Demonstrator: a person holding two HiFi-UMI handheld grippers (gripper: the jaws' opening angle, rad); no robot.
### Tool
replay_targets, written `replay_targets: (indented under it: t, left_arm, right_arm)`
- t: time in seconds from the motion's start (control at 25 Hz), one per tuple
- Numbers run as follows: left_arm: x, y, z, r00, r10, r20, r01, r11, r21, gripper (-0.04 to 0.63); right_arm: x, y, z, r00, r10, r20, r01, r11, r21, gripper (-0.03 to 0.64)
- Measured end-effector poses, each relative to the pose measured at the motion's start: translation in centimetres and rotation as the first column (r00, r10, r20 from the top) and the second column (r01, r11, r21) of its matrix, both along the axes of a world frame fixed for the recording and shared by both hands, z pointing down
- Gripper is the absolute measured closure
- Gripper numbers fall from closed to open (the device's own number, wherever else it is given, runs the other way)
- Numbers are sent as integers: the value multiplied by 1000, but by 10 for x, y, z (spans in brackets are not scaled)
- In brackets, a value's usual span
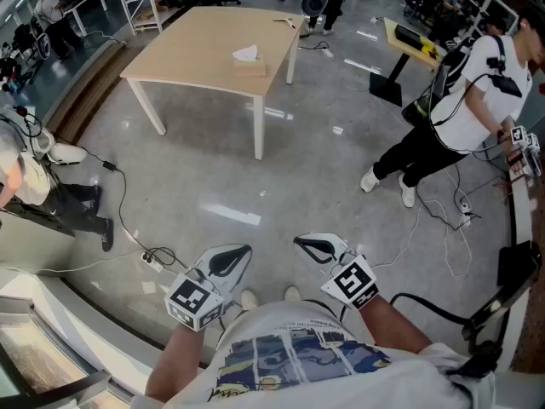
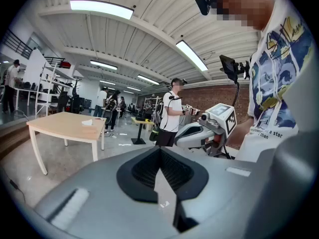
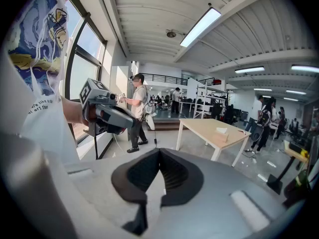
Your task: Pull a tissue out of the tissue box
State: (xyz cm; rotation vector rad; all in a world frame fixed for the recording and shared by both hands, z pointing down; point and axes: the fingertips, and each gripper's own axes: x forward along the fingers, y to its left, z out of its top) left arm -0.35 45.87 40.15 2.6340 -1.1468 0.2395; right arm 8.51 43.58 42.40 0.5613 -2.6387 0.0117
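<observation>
A tan tissue box [image 1: 248, 61] with a white tissue sticking out stands on a light wooden table [image 1: 204, 49], far off across the floor. It also shows small in the left gripper view as the tissue box [image 2: 88, 123] and in the right gripper view as the tissue box [image 3: 222, 132]. My left gripper [image 1: 232, 258] and right gripper [image 1: 311, 245] are held close to my body, side by side, well short of the table. Both are shut with nothing between the jaws. Each one shows in the other's view: the right gripper [image 2: 199, 131] and the left gripper [image 3: 107, 116].
Polished grey floor lies between me and the table. A person in a white shirt [image 1: 464, 109] stands at the right, another person [image 1: 34, 177] at the left. Cables [image 1: 153, 254] trail over the floor. A yellow-topped stand [image 1: 409, 45] is right of the table.
</observation>
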Motion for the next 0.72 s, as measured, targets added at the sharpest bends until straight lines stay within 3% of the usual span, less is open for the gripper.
replay_targets:
  t: [0.32,0.72]
  left_arm:
    - [23,-9,-2,999,-45,13,46,999,-15,594]
    - [59,-15,18,993,-116,24,116,993,-32,594]
  right_arm:
    - [27,-15,-7,999,-24,23,23,1000,15,614]
    - [64,-14,21,994,-106,8,107,993,-44,614]
